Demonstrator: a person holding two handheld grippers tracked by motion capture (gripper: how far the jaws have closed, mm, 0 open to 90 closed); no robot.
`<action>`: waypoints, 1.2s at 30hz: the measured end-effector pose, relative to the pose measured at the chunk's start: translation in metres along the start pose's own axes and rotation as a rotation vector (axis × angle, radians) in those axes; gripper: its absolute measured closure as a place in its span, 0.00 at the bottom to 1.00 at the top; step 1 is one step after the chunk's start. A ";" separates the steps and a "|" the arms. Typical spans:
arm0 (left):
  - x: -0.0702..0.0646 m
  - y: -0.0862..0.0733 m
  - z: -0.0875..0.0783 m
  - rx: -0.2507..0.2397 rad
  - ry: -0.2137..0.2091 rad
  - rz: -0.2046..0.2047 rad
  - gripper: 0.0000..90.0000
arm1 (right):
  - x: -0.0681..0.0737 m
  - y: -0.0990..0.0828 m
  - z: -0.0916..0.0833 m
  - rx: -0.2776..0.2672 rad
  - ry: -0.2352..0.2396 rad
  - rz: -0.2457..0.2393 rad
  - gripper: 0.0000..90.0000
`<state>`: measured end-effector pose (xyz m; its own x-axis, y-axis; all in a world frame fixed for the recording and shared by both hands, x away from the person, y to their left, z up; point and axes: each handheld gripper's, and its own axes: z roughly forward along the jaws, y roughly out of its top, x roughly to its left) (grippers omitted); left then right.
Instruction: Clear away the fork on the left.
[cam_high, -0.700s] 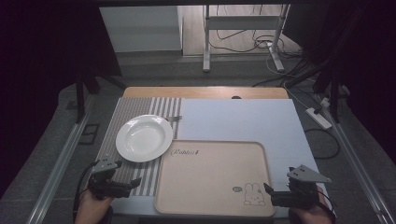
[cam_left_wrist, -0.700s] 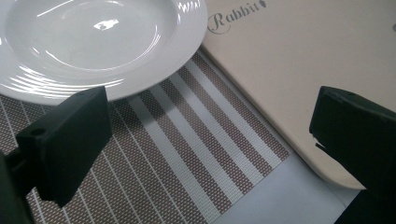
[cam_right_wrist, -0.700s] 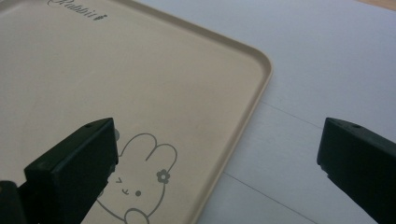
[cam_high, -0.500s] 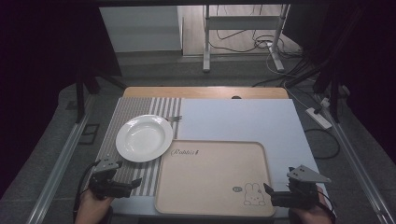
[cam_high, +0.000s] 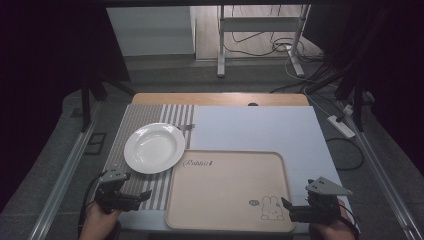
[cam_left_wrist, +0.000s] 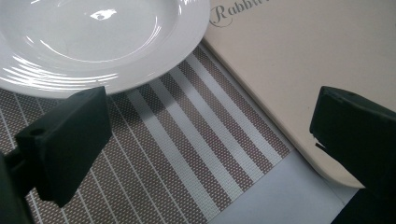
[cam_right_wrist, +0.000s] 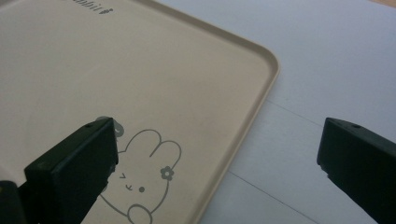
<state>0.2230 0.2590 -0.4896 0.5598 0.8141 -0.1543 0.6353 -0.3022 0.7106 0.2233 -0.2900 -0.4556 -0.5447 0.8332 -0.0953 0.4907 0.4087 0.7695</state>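
The left hand-held gripper (cam_high: 142, 196) is held low over the striped placemat (cam_high: 150, 192), jaws spread wide with nothing between them. Just ahead of it, the white plate (cam_high: 154, 148) is sat on that placemat, right beside the beige rabbit tray (cam_high: 227, 190). The right hand-held gripper (cam_high: 286, 205) is also opened wide and empty, parked over the tray's near right corner, by the bunny drawing (cam_right_wrist: 140, 182) on the tabletop (cam_high: 260, 130).

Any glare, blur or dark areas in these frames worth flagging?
High view: both sides fall into deep black, only the table is lit. Left gripper view: bright glare spots on the glossy white round plate. Right gripper view: even light on the beige rabbit-print tray, near black jaws slightly soft.
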 end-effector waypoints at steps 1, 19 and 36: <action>0.000 0.000 0.000 0.000 0.000 0.000 0.00 | 0.000 0.000 0.000 0.000 0.000 0.000 0.00; 0.001 0.013 0.012 0.046 -0.013 0.056 0.00 | 0.000 0.000 0.002 0.013 0.010 -0.009 0.00; 0.012 0.036 0.038 0.051 -0.035 0.045 0.00 | 0.001 0.001 0.003 0.023 0.010 -0.020 0.00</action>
<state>0.2729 0.2394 -0.4923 0.6064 0.7813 -0.1476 0.6348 -0.3639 0.6816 0.2246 -0.2876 -0.4569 -0.5616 0.8208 -0.1041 0.4950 0.4341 0.7527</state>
